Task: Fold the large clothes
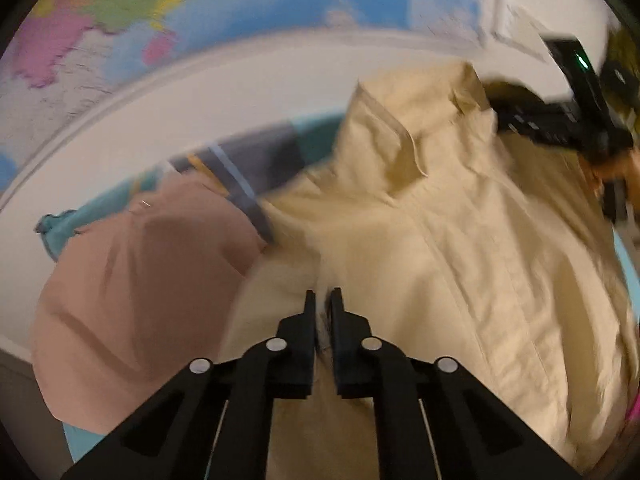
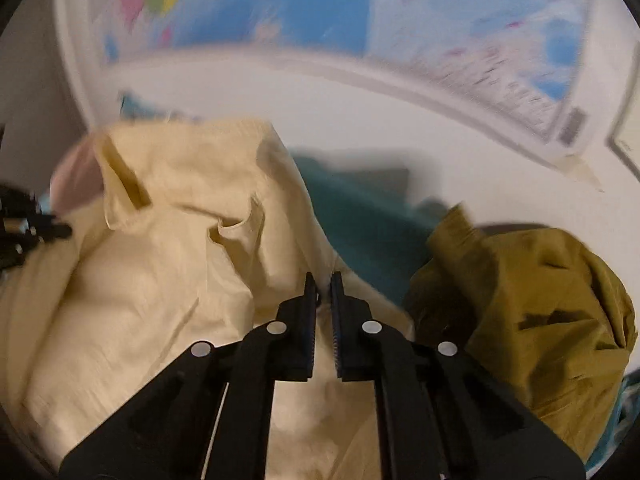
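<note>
A large cream shirt point(image 1: 440, 220) with a collar hangs spread between my two grippers, lifted off the surface. My left gripper point(image 1: 324, 300) is shut on a fold of the cream shirt near its side edge. My right gripper point(image 2: 325, 284) is shut on the cream shirt's point(image 2: 160, 248) opposite edge. In the left wrist view the right gripper point(image 1: 560, 116) shows at the far right, behind the shirt's shoulder. In the right wrist view the left gripper's body point(image 2: 24, 220) shows at the far left. Both views are blurred by motion.
A pink garment point(image 1: 140, 300) lies at the left with a grey striped garment point(image 1: 248, 168) behind it. An olive-green garment point(image 2: 540, 312) is heaped at the right. Teal cloth point(image 2: 368, 220) covers the surface. A world map point(image 1: 200, 12) hangs on the white wall.
</note>
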Motion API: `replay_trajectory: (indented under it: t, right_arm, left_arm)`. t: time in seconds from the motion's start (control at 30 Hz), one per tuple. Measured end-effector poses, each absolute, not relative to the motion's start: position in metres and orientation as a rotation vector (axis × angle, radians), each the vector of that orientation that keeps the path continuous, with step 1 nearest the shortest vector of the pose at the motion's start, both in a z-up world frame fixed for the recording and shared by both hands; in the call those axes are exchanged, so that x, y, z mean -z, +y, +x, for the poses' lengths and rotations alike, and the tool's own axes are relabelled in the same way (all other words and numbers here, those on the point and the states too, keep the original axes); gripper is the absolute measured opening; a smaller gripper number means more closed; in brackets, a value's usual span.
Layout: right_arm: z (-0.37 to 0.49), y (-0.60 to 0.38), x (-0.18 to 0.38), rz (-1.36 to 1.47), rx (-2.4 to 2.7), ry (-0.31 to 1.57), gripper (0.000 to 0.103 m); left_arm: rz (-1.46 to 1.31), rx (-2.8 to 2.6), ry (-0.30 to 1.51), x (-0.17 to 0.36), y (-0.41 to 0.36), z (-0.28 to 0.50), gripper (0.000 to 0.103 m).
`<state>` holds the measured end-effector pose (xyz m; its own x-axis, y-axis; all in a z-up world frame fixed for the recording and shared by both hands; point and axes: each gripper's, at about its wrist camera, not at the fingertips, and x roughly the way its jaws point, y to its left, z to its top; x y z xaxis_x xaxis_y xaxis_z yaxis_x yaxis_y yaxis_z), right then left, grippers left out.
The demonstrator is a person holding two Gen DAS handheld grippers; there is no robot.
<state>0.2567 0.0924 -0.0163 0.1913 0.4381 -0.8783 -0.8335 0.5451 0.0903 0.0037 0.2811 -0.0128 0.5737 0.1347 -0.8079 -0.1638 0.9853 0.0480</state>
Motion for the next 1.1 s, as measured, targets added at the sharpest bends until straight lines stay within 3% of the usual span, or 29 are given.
replay_trajectory:
  t: [0.17, 0.3, 0.33, 0.37, 0.4, 0.43, 0.5, 0.57, 0.97, 1.03, 1.07, 1.1]
  right_arm:
    - [0.277, 0.097, 0.035, -0.376, -0.826, 1.067, 0.006]
    - [0.266, 0.098, 0.051, -0.428, -0.762, 1.095, 0.015]
    - [0.267, 0.090, 0.046, -0.398, -0.772, 1.081, 0.022]
    - [0.262, 0.075, 0.027, -0.335, -0.792, 1.058, 0.043]
    - [0.261, 0.066, 0.015, -0.307, -0.824, 1.047, 0.055]
    - [0.253, 0.051, -0.001, -0.300, -0.866, 1.016, 0.057]
    - [0.230, 0.034, -0.027, -0.331, -0.888, 0.956, 0.078]
    - [0.209, 0.000, -0.047, -0.311, -0.911, 0.944, 0.087]
    - [0.076, -0.195, 0.015, -0.141, -0.795, 1.259, 0.085]
    - [0.065, -0.198, 0.020, -0.127, -0.829, 1.275, 0.053]
    - [0.063, -0.197, 0.021, -0.114, -0.845, 1.272, 0.032]
    - [0.063, -0.197, 0.017, -0.128, -0.834, 1.252, 0.011]
  left_arm:
    - [-0.022, -0.257, 0.899, 0.003, 0.292, 0.022, 0.006]
    - [-0.010, -0.327, 0.920, 0.010, 0.298, 0.026, 0.040]
    - [-0.024, -0.324, 0.910, 0.007, 0.301, 0.022, 0.041]
    - [-0.042, -0.305, 0.895, 0.002, 0.301, 0.013, 0.044]
    - [-0.058, -0.279, 0.874, -0.006, 0.300, 0.000, 0.054]
    - [-0.058, -0.274, 0.855, -0.009, 0.300, -0.009, 0.062]
    - [-0.044, -0.242, 0.805, -0.020, 0.293, -0.039, 0.070]
    - [-0.027, -0.208, 0.794, -0.023, 0.280, -0.061, 0.074]
    - [-0.009, 0.003, 0.861, 0.008, 0.180, -0.149, 0.092]
    - [0.019, 0.001, 0.892, 0.019, 0.170, -0.146, 0.088]
    - [0.029, -0.012, 0.906, 0.023, 0.168, -0.143, 0.082]
    - [0.054, -0.050, 0.920, 0.027, 0.166, -0.140, 0.062]
